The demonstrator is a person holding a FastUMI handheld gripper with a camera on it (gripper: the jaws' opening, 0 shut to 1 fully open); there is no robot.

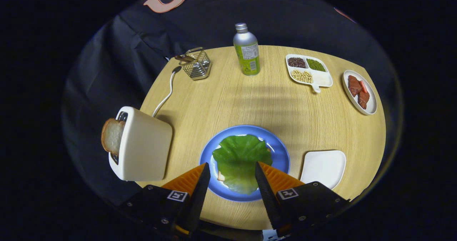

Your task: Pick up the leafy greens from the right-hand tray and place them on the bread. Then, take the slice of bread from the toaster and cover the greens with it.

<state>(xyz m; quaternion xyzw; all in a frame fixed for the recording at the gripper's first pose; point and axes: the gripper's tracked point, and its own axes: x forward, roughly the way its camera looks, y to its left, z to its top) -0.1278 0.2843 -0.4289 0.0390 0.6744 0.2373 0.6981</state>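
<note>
From my tongs' camera, my gripper [231,169] hangs open and empty over the blue plate [278,151], where the leafy greens [240,155] already cover the bread [221,177]. The white tray [323,166] to the right sits bare. Left to do, I judge: pull the bread slice [111,135] from the toaster [144,144] at left and cap the greens.

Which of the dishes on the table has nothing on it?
The white rounded-square tray beside the right finger of the open gripper is bare. The blue round plate, divided white dish and oval white dish hold food.
</note>
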